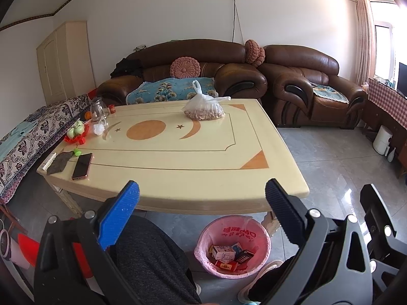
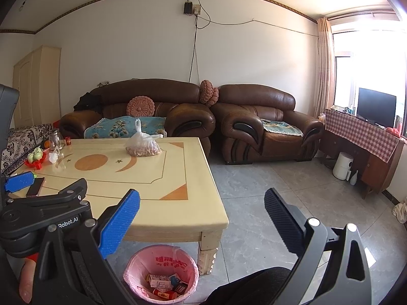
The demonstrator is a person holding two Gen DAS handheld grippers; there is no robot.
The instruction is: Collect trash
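At the left of the left wrist frame a phone (image 1: 82, 166) lies near the table's (image 1: 178, 157) left edge, its long axis running away toward the sofa (image 1: 183, 76); the tabletop's middle is bare out to a bag of nuts (image 1: 204, 106) near the far edge. The left gripper (image 1: 202, 198) hangs over the near edge, fingers wide, holding nothing. Below centre, the pink-lined trash bin (image 1: 232, 244) stands upright on the floor just under that edge, small boxes (image 1: 223, 253) lying inside. Open tiled floor (image 2: 267, 190) spreads rightward, where the right gripper (image 2: 202, 203) gapes wide and empty.
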